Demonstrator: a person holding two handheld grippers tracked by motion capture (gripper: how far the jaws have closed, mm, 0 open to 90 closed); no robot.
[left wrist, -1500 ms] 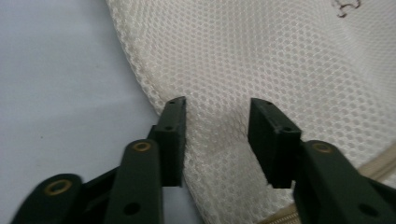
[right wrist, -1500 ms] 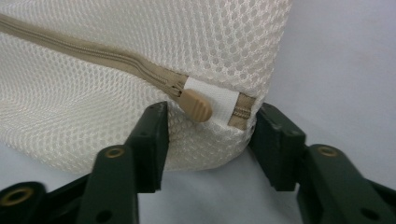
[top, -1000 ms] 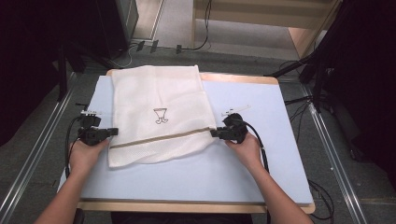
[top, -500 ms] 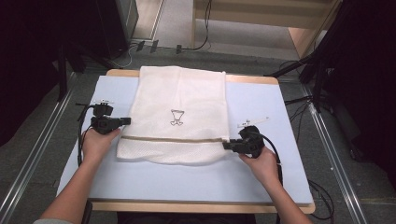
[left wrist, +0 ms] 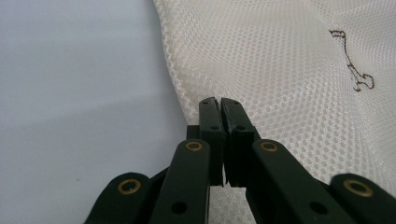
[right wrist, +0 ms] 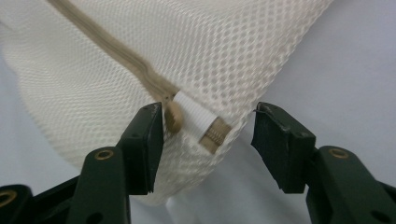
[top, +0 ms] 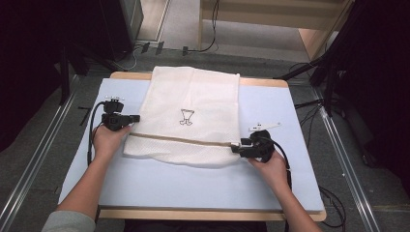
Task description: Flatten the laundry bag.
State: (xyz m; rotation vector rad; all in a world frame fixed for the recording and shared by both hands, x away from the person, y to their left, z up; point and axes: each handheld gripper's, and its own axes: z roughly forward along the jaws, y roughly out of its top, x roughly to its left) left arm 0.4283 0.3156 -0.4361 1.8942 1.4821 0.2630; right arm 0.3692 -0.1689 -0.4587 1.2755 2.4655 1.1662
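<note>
A pale blue mat (top: 145, 183) covers the wooden table (top: 203, 213), which stands on a grey floor with cables. A white mesh laundry bag (top: 193, 101) lies flat at mid-table, its long axis running away from the person and its tan zipper (top: 183, 140) crossing the near end. The left gripper (left wrist: 219, 105) is clamped on the bag's left edge. The right gripper (right wrist: 208, 123) gapes wide around the zipper's end, holding nothing.

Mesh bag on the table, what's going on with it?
A person works a white mesh laundry bag lying flat on the blue table with two handheld grippers. The left gripper is shut on the bag's left edge. The right gripper is open at the bag's right corner, jaws either side of the zipper pull, not yet gripping it. The zipper looks closed.
</note>
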